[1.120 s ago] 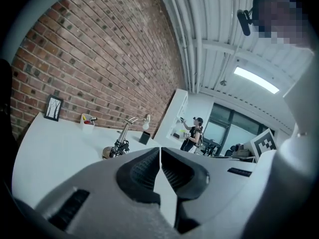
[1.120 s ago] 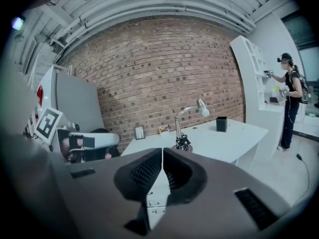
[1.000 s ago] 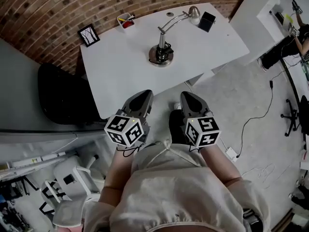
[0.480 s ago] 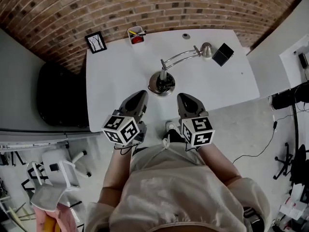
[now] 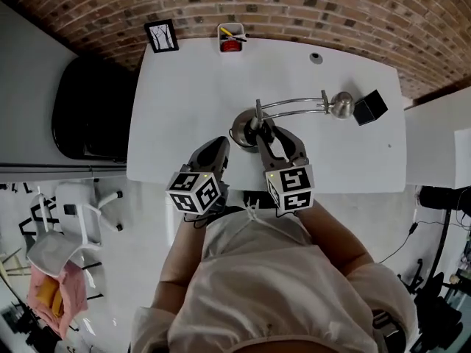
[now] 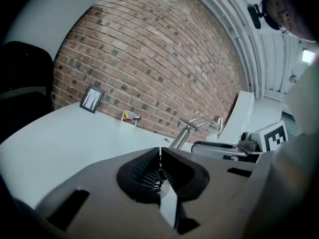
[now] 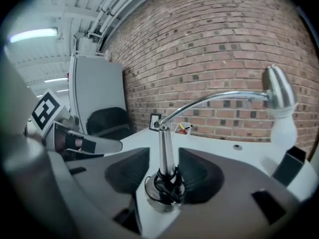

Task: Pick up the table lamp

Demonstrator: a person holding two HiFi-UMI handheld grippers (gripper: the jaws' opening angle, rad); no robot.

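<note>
**A:** What is shown of the table lamp, and where is it placed?

**B:** A chrome table lamp (image 5: 291,103) is seen standing on a white table (image 5: 184,87). Its upright stem (image 7: 165,143) is framed between the jaws of the right gripper (image 7: 164,156). The round base (image 7: 162,199) is seen lower down in the same gap. A curved arm (image 7: 214,97) is carried up and off to that gripper's right, ending in a small head (image 7: 276,91).

**A:** Is the lamp gripped yet?

**B:** Not as far as can be told. The right gripper's jaws have just been opening and are held apart. The stem is between them, but a sliver of space is seen on the left side at least. The left gripper (image 6: 160,153) is clenched on nothing and is held just left of the right one. From it, the lamp is found ahead and to the right.

**A:** How is the lamp expected to handle?

**B:** It is judged to be rigid metal, smooth and probably slippery, with most of the weight likely set in the base. A black cord (image 7: 168,183) is seen wound round the foot of the stem. If the stem is held loosely, the lamp is likely to be tipped toward the head by the long arm.

**A:** Where should hold be taken?

**B:** The lower stem, just above the cord, is judged best. It is straight, narrow enough for the jaws, and close to the weight. A firm squeeze is called for, and the thin arm and head are better left untouched.
</note>
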